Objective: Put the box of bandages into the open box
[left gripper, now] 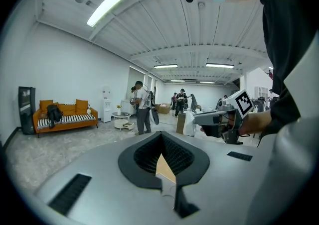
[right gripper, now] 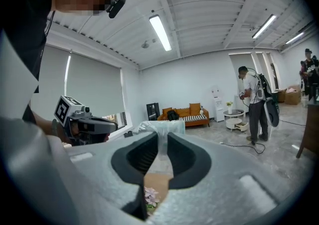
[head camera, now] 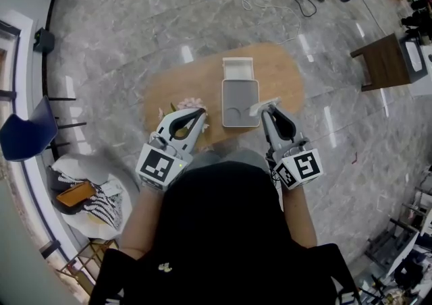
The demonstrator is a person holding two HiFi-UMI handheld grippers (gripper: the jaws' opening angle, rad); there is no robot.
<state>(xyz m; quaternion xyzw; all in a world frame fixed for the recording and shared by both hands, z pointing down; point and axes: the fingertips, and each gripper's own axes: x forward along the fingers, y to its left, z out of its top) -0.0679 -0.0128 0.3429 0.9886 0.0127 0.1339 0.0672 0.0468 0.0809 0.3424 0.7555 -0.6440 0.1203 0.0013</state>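
On the oval wooden table (head camera: 280, 71) in front of the person, the open box (head camera: 233, 113) lies with its grey inside facing up and its white lid (head camera: 237, 67) just beyond it at the far end. The right gripper (head camera: 264, 109) has its claw clamped on the box of bandages (head camera: 258, 106), a pale, whitish packet pinched between the two pads. The jaws stand only a narrow way apart, as far as the packet keeps them, and the packet sticks out past the tips. From above, the packet hangs at the near right corner of the open box, overlapping its right rim; whether it touches the rim I cannot tell. The left gripper (head camera: 200, 115) sits off to the left of the open box, near a small bunch of pinkish flowers (head camera: 190, 102) on the table. Its claw is closed, tips together, with nothing caught between them and only the tan tabletop showing through the gap behind the tips. The two grippers lie either side of the box's near end
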